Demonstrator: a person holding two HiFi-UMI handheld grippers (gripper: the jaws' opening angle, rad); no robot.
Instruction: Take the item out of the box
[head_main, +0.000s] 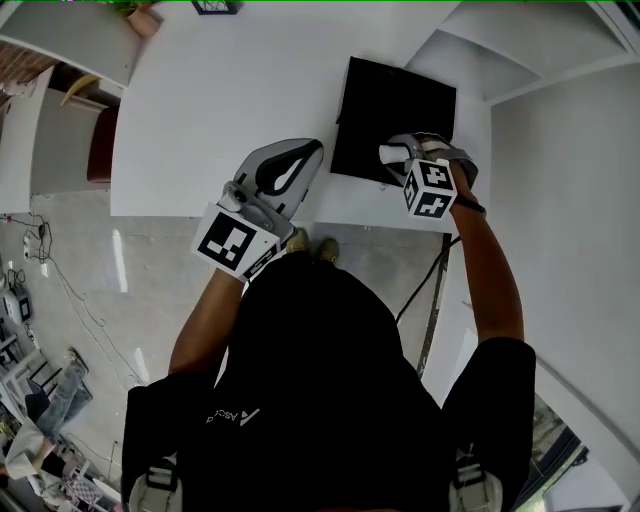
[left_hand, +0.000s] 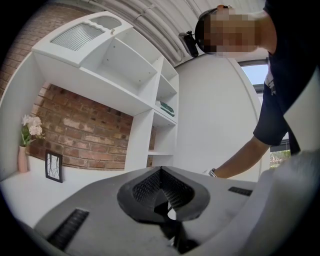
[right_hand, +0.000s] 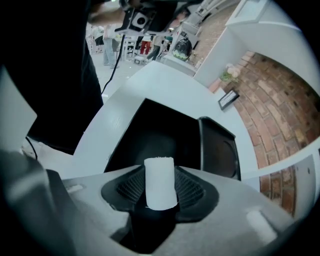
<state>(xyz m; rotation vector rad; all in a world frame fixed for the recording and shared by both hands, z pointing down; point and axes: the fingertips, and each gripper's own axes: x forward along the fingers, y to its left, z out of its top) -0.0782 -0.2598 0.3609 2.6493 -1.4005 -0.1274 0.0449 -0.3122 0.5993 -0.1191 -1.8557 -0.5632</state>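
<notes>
Right claw (right_hand: 160, 189) clamped on white cylinder (right_hand: 159, 175), apparently lifted clear of black box (right_hand: 150, 132); left claw (left_hand: 161, 175) closed, empty; set-down remains.

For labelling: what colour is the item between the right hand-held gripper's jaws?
The item is white; best in the right gripper view.
</notes>
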